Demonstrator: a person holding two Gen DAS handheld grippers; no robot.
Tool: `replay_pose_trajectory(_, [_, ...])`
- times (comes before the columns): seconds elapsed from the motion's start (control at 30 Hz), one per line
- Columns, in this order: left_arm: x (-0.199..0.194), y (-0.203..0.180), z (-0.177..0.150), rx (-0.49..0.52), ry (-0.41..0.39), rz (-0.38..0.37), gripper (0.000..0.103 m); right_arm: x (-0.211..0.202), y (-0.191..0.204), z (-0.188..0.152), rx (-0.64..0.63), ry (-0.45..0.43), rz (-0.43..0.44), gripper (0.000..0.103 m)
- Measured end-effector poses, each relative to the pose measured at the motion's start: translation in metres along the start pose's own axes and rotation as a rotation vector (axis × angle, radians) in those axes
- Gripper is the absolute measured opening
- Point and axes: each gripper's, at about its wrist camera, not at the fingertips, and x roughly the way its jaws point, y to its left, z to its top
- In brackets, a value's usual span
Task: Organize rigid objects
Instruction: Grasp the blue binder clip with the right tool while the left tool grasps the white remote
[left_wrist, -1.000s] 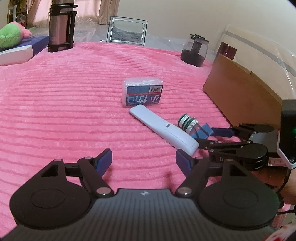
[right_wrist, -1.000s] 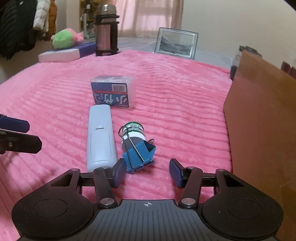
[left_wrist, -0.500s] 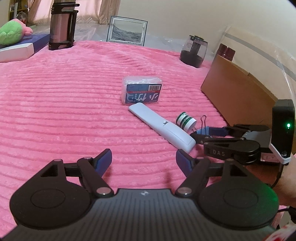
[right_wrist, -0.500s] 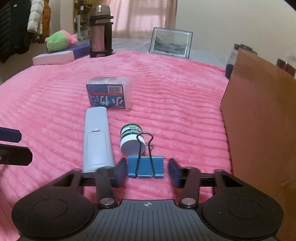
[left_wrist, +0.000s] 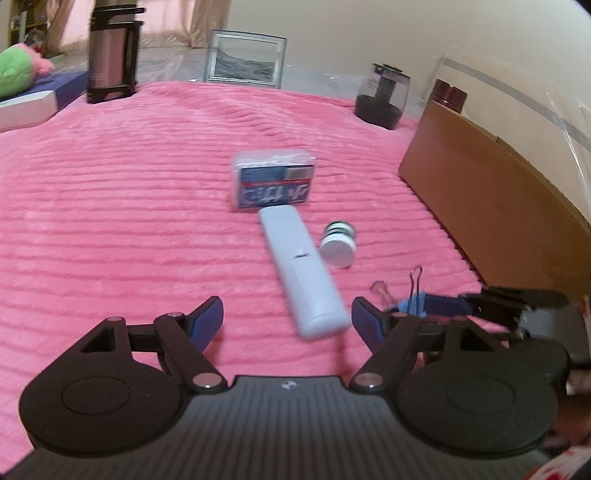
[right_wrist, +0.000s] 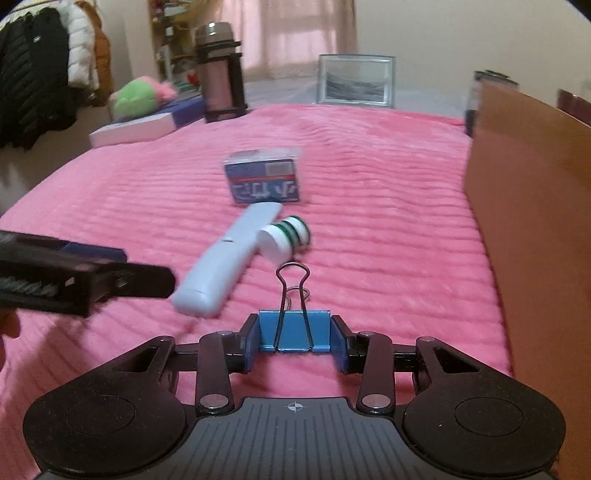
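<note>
Right tool (right_wrist: 294, 341) has just closed on the blue binder clip (right_wrist: 293, 330) at lower centre; left tool (left_wrist: 287, 320) stands wide, empty. Step: pick-up. Next (judgement): carry toward the cardboard box (right_wrist: 532, 221).

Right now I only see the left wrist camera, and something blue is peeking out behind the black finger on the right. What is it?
Observer: It's a blue binder clip. The right gripper has just been closing its jaws, and both pads now press on the clip's sides. The wire handles point forward, away from the gripper.
Operator: Is there anything else in the room that my view misses?
Observer: Yes. Several jackets hang at the far left, beyond the edge of the pink blanket.
</note>
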Motion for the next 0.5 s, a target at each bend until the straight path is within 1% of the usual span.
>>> replay_pose_trajectory(0.1, [0.017, -0.014, 0.006, 0.017, -0.001, 0.003, 0.070, -0.004, 0.001, -0.002, -0.014, -0.004, -0.011, 0.036])
replay_pose_trajectory(0.2, [0.035, -0.024, 0.012, 0.024, 0.010, 0.018, 0.056, -0.007, -0.001, -0.005, -0.004, -0.007, -0.011, 0.036])
replay_pose_trajectory(0.23, [0.040, -0.027, 0.013, 0.033, 0.017, 0.023, 0.049, -0.006, -0.001, -0.004, -0.004, -0.007, -0.011, 0.036])
replay_pose_trajectory(0.3, [0.046, -0.029, 0.014, 0.058, 0.026, 0.059, 0.040, -0.007, -0.001, -0.005, -0.003, -0.007, -0.009, 0.036])
replay_pose_trajectory(0.33, [0.046, -0.029, 0.013, 0.065, 0.029, 0.074, 0.037, -0.008, -0.002, -0.005, 0.000, -0.007, -0.008, 0.036])
replay_pose_trajectory(0.37, [0.044, -0.028, 0.011, 0.061, 0.029, 0.073, 0.035, -0.008, -0.002, -0.005, 0.003, -0.007, -0.007, 0.036])
replay_pose_trajectory(0.43, [0.035, -0.024, 0.005, 0.063, 0.040, 0.073, 0.033, -0.012, -0.002, -0.006, 0.006, -0.005, -0.005, 0.036])
replay_pose_trajectory(0.5, [0.021, -0.022, -0.004, 0.090, 0.052, 0.077, 0.032, -0.016, -0.001, -0.008, 0.011, -0.003, -0.001, 0.036])
